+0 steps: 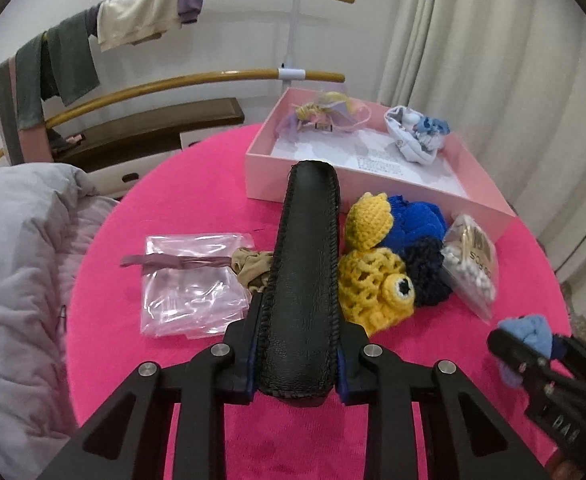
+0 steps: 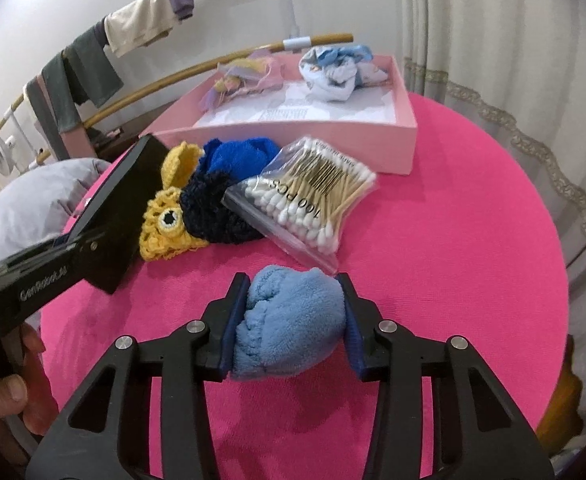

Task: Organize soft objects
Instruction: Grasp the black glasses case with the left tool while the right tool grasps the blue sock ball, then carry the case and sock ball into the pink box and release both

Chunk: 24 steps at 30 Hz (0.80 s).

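Observation:
My left gripper (image 1: 299, 350) is shut on a long black leather case (image 1: 307, 276), held above the pink round table (image 1: 197, 184). My right gripper (image 2: 291, 320) is shut on a light blue fuzzy cloth ball (image 2: 289, 322) just above the table; it also shows in the left wrist view (image 1: 527, 336). A yellow crochet toy (image 1: 377, 280), a blue knit piece (image 1: 415, 220) and a dark navy knit piece (image 1: 427, 270) lie together in front of the pink box (image 1: 473, 184), which holds a pastel cloth bundle (image 1: 325, 114) and a white-blue cloth (image 1: 417, 134).
A bag of cotton swabs (image 2: 313, 200) lies by the knit pile. Clear pink plastic bags (image 1: 191, 280) and a beige stocking (image 1: 253, 268) lie left of the case. A grey duvet (image 1: 17, 264) is at the left, a clothes rail (image 1: 229, 76) behind, curtains (image 1: 493, 60) right.

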Each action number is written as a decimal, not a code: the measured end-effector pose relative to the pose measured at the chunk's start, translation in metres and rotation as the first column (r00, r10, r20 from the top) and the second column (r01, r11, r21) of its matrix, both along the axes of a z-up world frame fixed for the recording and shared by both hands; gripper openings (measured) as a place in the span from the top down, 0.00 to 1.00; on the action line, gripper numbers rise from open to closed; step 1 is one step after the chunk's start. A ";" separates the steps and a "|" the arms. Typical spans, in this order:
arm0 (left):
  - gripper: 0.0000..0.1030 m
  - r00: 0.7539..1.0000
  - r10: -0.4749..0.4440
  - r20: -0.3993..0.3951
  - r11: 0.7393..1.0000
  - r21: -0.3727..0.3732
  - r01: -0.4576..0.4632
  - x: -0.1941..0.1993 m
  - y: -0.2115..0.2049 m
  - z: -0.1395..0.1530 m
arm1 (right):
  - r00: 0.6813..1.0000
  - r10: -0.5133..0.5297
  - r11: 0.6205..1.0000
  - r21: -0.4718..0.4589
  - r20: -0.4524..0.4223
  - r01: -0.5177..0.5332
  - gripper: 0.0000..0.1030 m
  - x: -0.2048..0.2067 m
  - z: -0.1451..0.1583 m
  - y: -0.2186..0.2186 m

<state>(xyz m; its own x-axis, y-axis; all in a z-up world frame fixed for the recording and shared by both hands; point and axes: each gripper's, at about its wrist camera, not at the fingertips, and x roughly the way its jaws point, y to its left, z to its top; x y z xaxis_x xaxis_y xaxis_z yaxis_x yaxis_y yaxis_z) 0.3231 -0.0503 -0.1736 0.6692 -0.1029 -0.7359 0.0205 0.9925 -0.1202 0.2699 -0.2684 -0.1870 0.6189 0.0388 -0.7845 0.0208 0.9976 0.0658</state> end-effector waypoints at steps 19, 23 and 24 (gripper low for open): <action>0.76 0.994 0.018 0.107 1.000 0.007 -0.019 -0.104 0.001 0.056 | 0.996 0.016 1.000 -0.002 0.088 -0.016 0.61 -0.030 0.038 0.015; 0.76 0.993 0.019 0.119 1.000 0.007 -0.020 -0.111 0.003 0.066 | 0.995 0.022 1.000 -0.006 0.101 -0.022 0.61 -0.031 0.044 0.018; 0.76 0.992 0.019 0.122 1.000 0.007 -0.020 -0.111 0.003 0.069 | 0.994 0.024 1.000 -0.008 0.104 -0.023 0.61 -0.031 0.045 0.018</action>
<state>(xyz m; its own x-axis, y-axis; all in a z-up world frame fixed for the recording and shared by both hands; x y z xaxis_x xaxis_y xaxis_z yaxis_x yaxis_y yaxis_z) 0.2120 -0.0475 -0.1050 0.7557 -0.0831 -0.6497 0.0147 0.9938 -0.1100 0.2392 -0.2502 -0.1421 0.6960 0.0494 -0.7164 -0.0092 0.9982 0.0599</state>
